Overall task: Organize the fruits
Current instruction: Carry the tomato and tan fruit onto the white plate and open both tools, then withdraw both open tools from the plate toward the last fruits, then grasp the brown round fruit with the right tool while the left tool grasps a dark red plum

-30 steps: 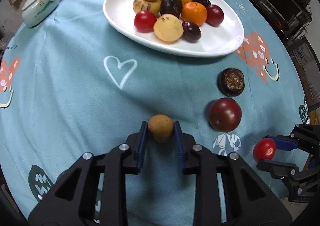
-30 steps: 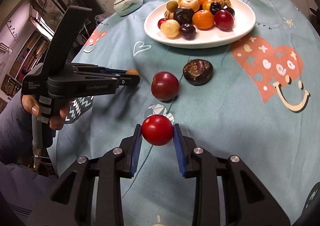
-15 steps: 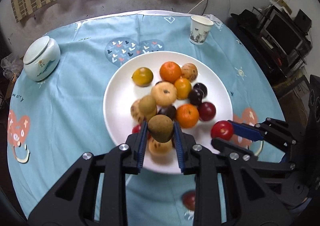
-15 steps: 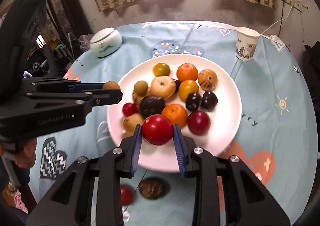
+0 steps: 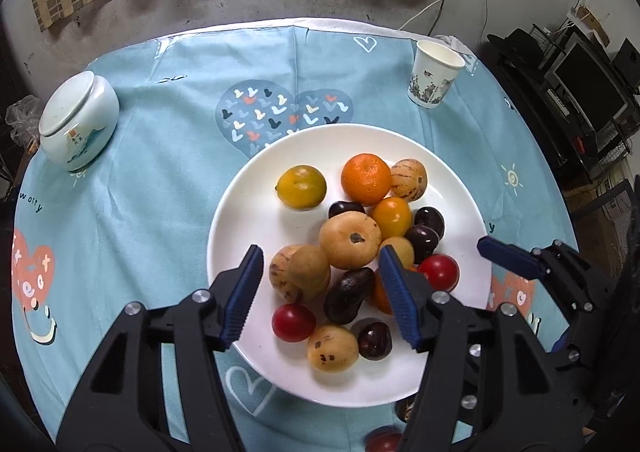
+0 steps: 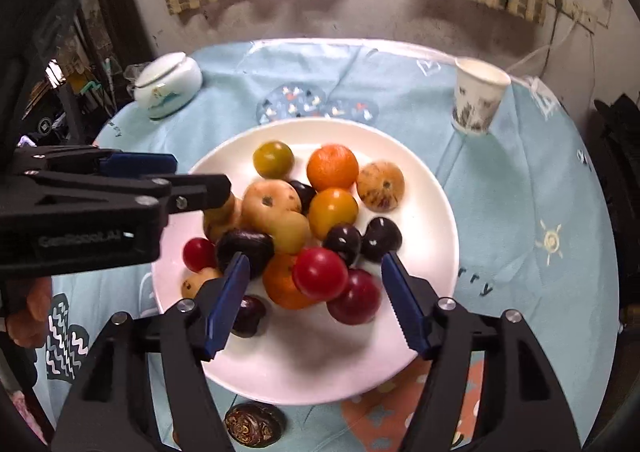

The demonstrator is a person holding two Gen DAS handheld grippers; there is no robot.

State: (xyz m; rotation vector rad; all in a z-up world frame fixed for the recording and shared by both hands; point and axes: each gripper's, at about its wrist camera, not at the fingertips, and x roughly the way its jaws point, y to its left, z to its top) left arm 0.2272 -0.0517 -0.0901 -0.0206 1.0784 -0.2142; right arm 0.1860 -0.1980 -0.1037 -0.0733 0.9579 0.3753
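both tongs are being held wide over the white plate, gripping nothing: left tongs, right tongs. the red tomato is sitting atop the heap, likely smooth, light and bruisable. a dark wrinkled fruit is lying on the desk by the rim, probably to be pinched gently across its middle.

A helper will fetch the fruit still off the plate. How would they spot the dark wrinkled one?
Find the big white plate on the blue tablecloth. Just off its near rim lies the dark wrinkled fruit, alone on the cloth: flattish, brown-black, unlike the smooth round fruits.
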